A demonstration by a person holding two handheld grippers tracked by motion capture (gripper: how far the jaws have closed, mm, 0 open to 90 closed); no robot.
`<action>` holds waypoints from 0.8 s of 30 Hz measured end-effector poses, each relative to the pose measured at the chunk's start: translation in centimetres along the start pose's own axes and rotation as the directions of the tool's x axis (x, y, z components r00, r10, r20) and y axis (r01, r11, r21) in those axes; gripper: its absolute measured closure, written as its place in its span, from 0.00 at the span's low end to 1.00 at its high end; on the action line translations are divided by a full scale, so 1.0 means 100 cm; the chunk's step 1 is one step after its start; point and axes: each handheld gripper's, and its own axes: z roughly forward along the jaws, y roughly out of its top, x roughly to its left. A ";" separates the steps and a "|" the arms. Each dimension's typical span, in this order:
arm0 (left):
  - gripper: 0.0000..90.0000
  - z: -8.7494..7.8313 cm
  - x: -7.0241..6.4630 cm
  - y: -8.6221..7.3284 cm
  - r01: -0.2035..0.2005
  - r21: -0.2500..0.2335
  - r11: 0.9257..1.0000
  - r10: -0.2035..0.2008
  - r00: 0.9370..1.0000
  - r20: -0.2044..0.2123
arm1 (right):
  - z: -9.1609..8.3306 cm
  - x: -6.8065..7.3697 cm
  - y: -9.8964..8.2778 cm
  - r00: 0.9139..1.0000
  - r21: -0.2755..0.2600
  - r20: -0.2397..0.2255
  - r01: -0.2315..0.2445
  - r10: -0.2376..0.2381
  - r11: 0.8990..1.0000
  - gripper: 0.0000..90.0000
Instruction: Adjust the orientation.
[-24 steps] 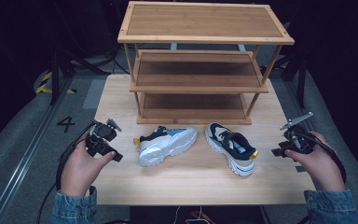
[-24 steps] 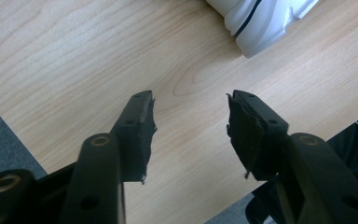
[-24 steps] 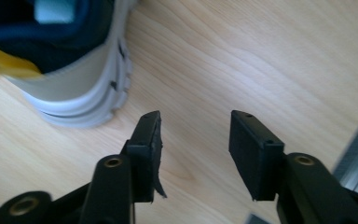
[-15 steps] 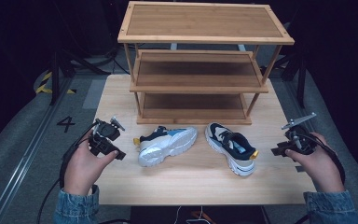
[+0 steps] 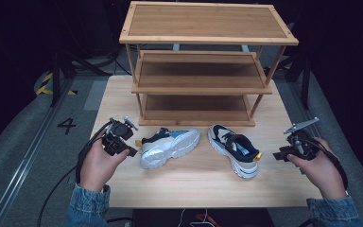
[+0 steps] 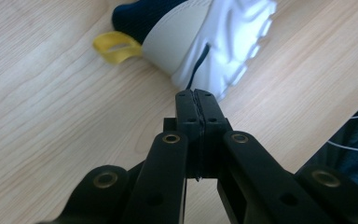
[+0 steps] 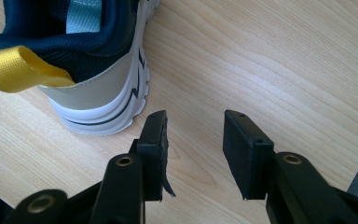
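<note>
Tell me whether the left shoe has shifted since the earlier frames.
No. The left shoe, on its side, keeps its place in front of the rack, same gap.

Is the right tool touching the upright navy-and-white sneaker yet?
Apart. In the right gripper view, bare wood separates the open right tool from the sneaker's heel.

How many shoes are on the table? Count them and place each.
2. The left shoe lies on its side before the rack; the right shoe stands upright beside it.

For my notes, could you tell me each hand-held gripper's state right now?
Left hand-held gripper: closed, holding nothing.
Right hand-held gripper: open, holding nothing.
</note>
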 end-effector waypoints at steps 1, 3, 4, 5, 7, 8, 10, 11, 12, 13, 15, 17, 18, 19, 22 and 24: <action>1.00 0.000 0.000 0.000 0.000 0.000 1.000 0.000 1.000 0.000 | 0.000 0.000 0.000 1.000 -0.001 0.001 0.000 0.000 1.000 0.69; 1.00 0.001 -0.002 0.002 -0.009 0.000 1.000 0.009 1.000 0.001 | 0.000 0.000 0.000 1.000 -0.002 0.000 -0.001 0.001 1.000 0.69; 1.00 0.002 -0.003 0.004 -0.010 0.000 1.000 0.010 1.000 0.005 | 0.001 0.001 0.000 1.000 0.000 -0.001 -0.002 0.002 1.000 0.69; 1.00 0.004 -0.004 0.006 -0.011 0.000 1.000 0.011 1.000 0.001 | 0.001 0.001 0.000 1.000 0.000 -0.001 0.000 0.000 1.000 0.69; 1.00 0.008 -0.004 0.009 -0.017 -0.001 1.000 0.017 1.000 -0.004 | 0.002 0.002 0.000 1.000 0.001 0.001 0.004 -0.004 1.000 0.68; 1.00 0.010 -0.006 0.011 -0.015 0.002 1.000 0.016 1.000 -0.008 | 0.002 0.003 -0.001 1.000 0.002 0.002 0.008 -0.008 1.000 0.68; 1.00 0.013 -0.006 0.016 -0.036 -0.005 0.999 0.036 0.999 -0.004 | 0.002 0.004 -0.002 1.000 0.000 0.000 0.012 -0.012 1.000 0.68; 1.00 0.015 -0.007 0.018 -0.040 -0.005 0.999 0.039 0.999 -0.003 | 0.002 0.005 -0.003 1.000 -0.001 -0.002 0.009 -0.009 1.000 0.68; 1.00 0.017 -0.009 0.021 -0.052 0.005 0.999 0.052 0.999 -0.006 | 0.001 0.005 -0.004 1.000 0.001 0.002 0.011 -0.011 1.000 0.68; 1.00 0.018 -0.010 0.023 -0.054 0.002 0.999 0.054 0.999 -0.006 | 0.001 0.005 -0.005 1.000 -0.001 0.000 0.005 -0.005 1.000 0.68; 1.00 0.022 -0.012 0.027 -0.062 0.004 0.998 0.062 0.998 0.008 | 0.001 0.005 -0.008 1.000 0.004 0.001 0.003 -0.003 1.000 0.68; 1.00 0.023 -0.014 0.029 -0.065 0.006 0.998 0.065 0.998 0.006 | 0.002 0.005 -0.008 1.000 0.006 0.002 0.004 -0.004 1.000 0.68; 1.00 0.023 -0.014 0.031 -0.063 0.006 0.998 0.063 0.998 0.010 | 0.002 0.005 -0.010 1.000 0.009 0.004 0.004 -0.004 1.000 0.68; 1.00 0.023 -0.014 0.032 -0.071 0.000 0.997 0.071 0.997 0.011 | 0.002 0.005 -0.011 1.000 0.010 0.003 0.003 -0.003 1.000 0.68; 1.00 0.025 -0.015 0.034 -0.076 0.007 0.997 0.075 0.997 0.012 | 0.002 0.006 -0.013 1.000 0.014 0.003 -0.002 0.002 1.000 0.68; 1.00 0.026 -0.014 0.035 -0.075 0.016 0.997 0.075 0.997 0.012 | 0.002 0.005 -0.014 1.000 0.016 0.004 -0.006 0.006 1.000 0.68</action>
